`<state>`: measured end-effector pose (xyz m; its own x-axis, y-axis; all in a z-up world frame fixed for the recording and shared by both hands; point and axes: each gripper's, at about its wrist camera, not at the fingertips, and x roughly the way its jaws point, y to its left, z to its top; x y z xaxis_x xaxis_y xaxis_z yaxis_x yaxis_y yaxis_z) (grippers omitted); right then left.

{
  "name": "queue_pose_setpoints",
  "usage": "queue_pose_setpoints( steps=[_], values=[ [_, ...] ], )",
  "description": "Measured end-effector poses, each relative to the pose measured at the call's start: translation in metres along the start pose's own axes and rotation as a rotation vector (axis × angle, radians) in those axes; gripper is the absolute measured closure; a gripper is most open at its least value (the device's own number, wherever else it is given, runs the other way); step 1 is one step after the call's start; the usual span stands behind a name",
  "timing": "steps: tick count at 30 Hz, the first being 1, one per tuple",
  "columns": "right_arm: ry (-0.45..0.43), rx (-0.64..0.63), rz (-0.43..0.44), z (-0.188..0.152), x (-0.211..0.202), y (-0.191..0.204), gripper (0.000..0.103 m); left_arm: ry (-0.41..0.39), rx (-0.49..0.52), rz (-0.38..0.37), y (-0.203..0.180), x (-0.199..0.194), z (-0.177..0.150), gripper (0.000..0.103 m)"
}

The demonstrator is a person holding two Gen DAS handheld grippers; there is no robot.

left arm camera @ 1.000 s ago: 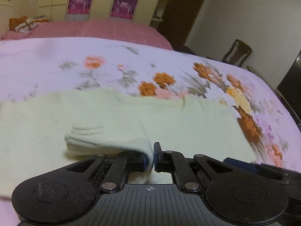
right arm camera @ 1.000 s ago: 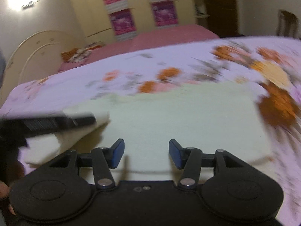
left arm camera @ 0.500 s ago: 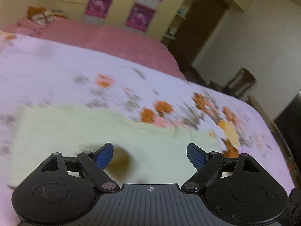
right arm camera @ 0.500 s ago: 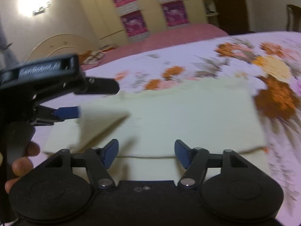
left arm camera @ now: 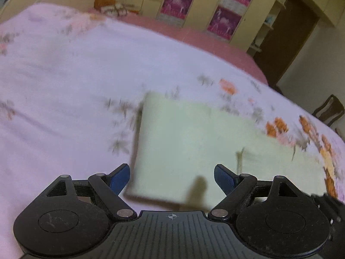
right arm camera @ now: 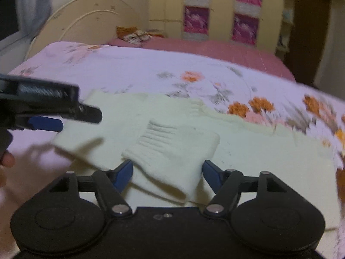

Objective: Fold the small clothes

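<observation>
A pale cream knitted garment (left arm camera: 194, 142) lies flat on the floral bedspread (left arm camera: 64, 86). In the right wrist view the garment (right arm camera: 248, 151) has a ribbed sleeve (right arm camera: 172, 149) folded over its body. My left gripper (left arm camera: 172, 178) is open and empty above the garment's near left corner. It also shows from the side at the left of the right wrist view (right arm camera: 62, 120). My right gripper (right arm camera: 167, 171) is open, its blue fingertips on either side of the folded sleeve, not closed on it.
A second bed with a pink cover (right arm camera: 215, 49) and a small pile of fabric (right arm camera: 133, 34) stands behind. Wardrobe doors with pink posters (left arm camera: 179, 4) line the back wall. A dark chair (left arm camera: 327, 110) stands at the right.
My left gripper let go of the folded sleeve, opened, and moved left to the garment's corner. My right gripper stayed open and came over the folded sleeve.
</observation>
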<state>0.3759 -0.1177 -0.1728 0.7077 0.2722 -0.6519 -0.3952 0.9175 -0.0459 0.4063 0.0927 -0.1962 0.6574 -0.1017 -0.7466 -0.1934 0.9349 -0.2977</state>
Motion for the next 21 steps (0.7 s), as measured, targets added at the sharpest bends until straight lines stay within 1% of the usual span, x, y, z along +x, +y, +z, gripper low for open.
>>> queue_pose_setpoints(
  steps=[1,2,4,6,7,9,11,13,14,15,16,17,18,19,20,21],
  values=[
    [0.002,-0.019,-0.021,-0.001,0.003,0.002,0.044,0.005,-0.003,0.003,0.002,0.002,-0.001,0.018],
    [0.008,-0.016,-0.035,-0.001,0.007,0.001,0.064,0.005,-0.001,0.006,0.003,0.003,-0.003,0.018],
    [0.002,0.002,-0.03,0.003,0.009,-0.005,0.08,-0.002,0.011,0.002,0.0,0.004,-0.003,0.018],
    [-0.019,0.036,-0.023,0.007,0.006,-0.014,0.091,-0.007,0.035,-0.004,-0.004,0.003,-0.004,0.018],
    [-0.036,0.091,-0.01,0.009,0.004,-0.024,0.092,-0.009,0.049,-0.003,-0.006,0.004,-0.005,0.018],
    [-0.062,0.252,0.011,0.01,-0.007,-0.052,0.092,-0.009,0.079,-0.004,-0.012,0.006,-0.008,0.018],
    [-0.078,0.39,0.03,0.006,-0.018,-0.083,0.092,-0.008,0.092,-0.01,-0.017,0.007,-0.009,0.018],
    [-0.088,0.485,0.005,-0.003,-0.03,-0.113,0.092,-0.009,0.103,-0.013,-0.023,0.008,-0.01,0.018],
    [-0.082,0.548,-0.002,-0.01,-0.034,-0.129,0.092,-0.007,0.114,-0.007,-0.026,0.011,-0.012,0.018],
    [-0.067,0.606,0.004,-0.019,-0.034,-0.144,0.089,-0.01,0.128,0.006,-0.029,0.012,-0.013,0.018],
    [-0.034,0.655,0.03,-0.028,-0.029,-0.157,0.08,-0.016,0.146,0.016,-0.032,0.013,-0.014,0.018],
    [0.003,0.702,0.049,-0.036,-0.025,-0.167,0.074,-0.016,0.156,0.024,-0.034,0.014,-0.015,0.018],
    [0.013,0.74,0.055,-0.042,-0.024,-0.174,0.063,-0.017,0.162,0.03,-0.036,0.014,-0.015,0.018],
    [0.001,0.762,0.056,-0.047,-0.027,-0.177,0.052,-0.016,0.165,0.033,-0.036,0.015,-0.015,0.018],
    [-0.019,0.76,0.049,-0.049,-0.031,-0.178,0.048,-0.015,0.166,0.036,-0.036,0.015,-0.015,0.018],
    [-0.033,0.745,0.033,-0.049,-0.035,-0.177,0.041,-0.013,0.166,0.037,-0.036,0.015,-0.014,0.018]
  ],
)
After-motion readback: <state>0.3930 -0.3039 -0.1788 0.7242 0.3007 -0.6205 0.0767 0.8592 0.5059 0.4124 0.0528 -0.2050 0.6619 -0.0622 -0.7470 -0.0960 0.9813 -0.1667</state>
